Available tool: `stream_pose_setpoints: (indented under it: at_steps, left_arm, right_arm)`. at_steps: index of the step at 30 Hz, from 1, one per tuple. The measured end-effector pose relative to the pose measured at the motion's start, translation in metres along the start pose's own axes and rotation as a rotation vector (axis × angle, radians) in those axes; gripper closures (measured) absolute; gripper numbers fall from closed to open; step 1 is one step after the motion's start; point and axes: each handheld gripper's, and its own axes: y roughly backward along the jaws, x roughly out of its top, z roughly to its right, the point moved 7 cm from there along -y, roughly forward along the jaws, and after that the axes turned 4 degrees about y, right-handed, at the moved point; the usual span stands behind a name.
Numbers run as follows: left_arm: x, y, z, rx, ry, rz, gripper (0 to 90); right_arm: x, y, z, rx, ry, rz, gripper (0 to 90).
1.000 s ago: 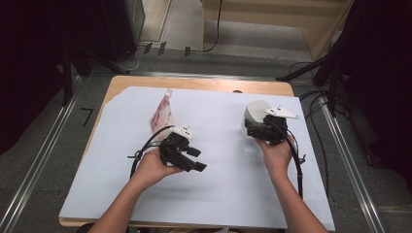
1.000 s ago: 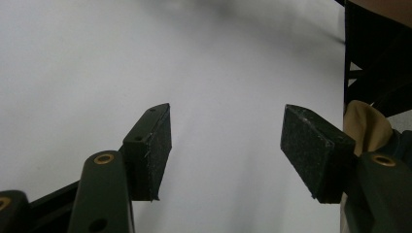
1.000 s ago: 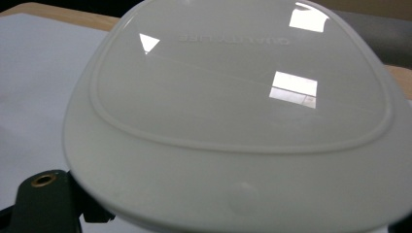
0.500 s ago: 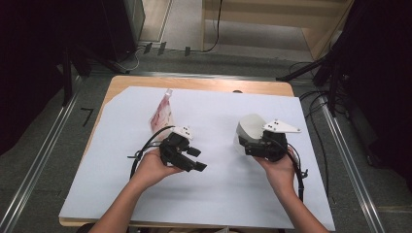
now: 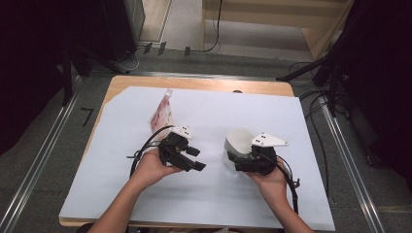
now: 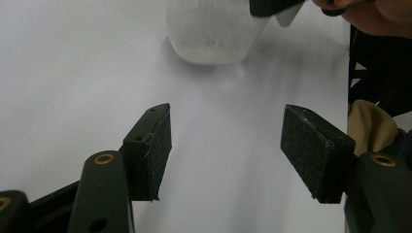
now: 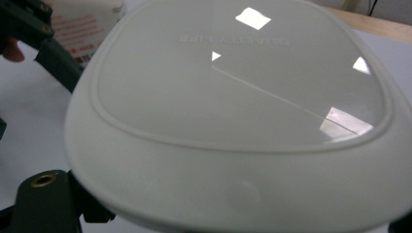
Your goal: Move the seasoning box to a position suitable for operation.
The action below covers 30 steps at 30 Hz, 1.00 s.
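A white lidded container (image 5: 237, 140) stands low over the white sheet with my right gripper (image 5: 235, 158) shut on its side. In the right gripper view its glossy lid (image 7: 243, 107) is very close, and a black jaw shows at the lower left edge. My left gripper (image 5: 197, 159) rests just left of it, jaws open and pointing at the container, nothing between the pads (image 6: 155, 145). In the left gripper view the container's frosted body (image 6: 214, 29) stands a short way ahead. A pink printed packet (image 5: 162, 116) lies behind the left hand.
A white sheet (image 5: 218, 194) covers most of the wooden table (image 5: 194, 83). Metal rails run along both sides on the floor, and cables lie at the right. Bare sheet stretches in front of both hands.
My right gripper has carried the white container left and toward the near edge, closer to the left gripper. The left gripper has stayed where it was, jaws unchanged.
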Motion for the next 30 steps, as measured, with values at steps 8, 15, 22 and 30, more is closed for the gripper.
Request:
stream_pose_setpoints:
  at_steps: [8, 15, 22, 30]
  left_arm:
    - [-0.001, 0.002, -0.002, 0.007, 0.007, 0.0, 36.7]
    - [-0.001, 0.001, -0.001, 0.007, 0.001, -0.011, 36.7]
    - [-0.001, 0.0, -0.001, 0.004, 0.003, 0.002, 36.6]
    - [-0.001, 0.002, -0.002, 0.008, 0.005, -0.002, 36.5]
  right_arm:
    - [-0.007, -0.017, -0.019, 0.022, 0.05, -0.012, 15.6]
    - [-0.008, -0.018, -0.022, 0.013, 0.075, 0.005, 15.5]
    - [-0.01, -0.016, -0.023, 0.004, 0.072, -0.007, 15.4]
    - [-0.011, -0.008, -0.022, 0.047, 0.031, -0.04, 13.4]
